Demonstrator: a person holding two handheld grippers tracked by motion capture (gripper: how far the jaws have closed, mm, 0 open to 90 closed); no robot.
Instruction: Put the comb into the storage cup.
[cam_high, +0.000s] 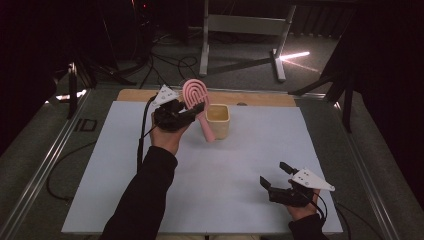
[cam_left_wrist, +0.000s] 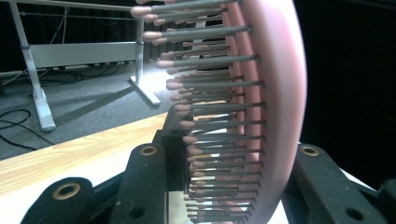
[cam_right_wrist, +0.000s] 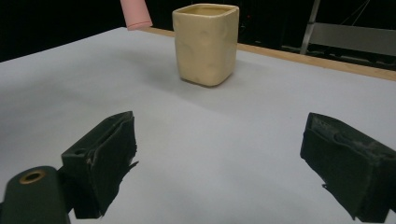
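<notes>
My left gripper (cam_high: 192, 111) is clamped on the head of the pink hairbrush (cam_high: 196, 97), which I hold tilted above the mat near the table's far edge, its handle slanting down just beside the cream cup (cam_high: 218, 120). My right gripper (cam_high: 281, 176) rests wide apart and empty near the front right corner. The jaws bear partly on bristles, so the brush could twist, or its handle could knock the cup.
</notes>
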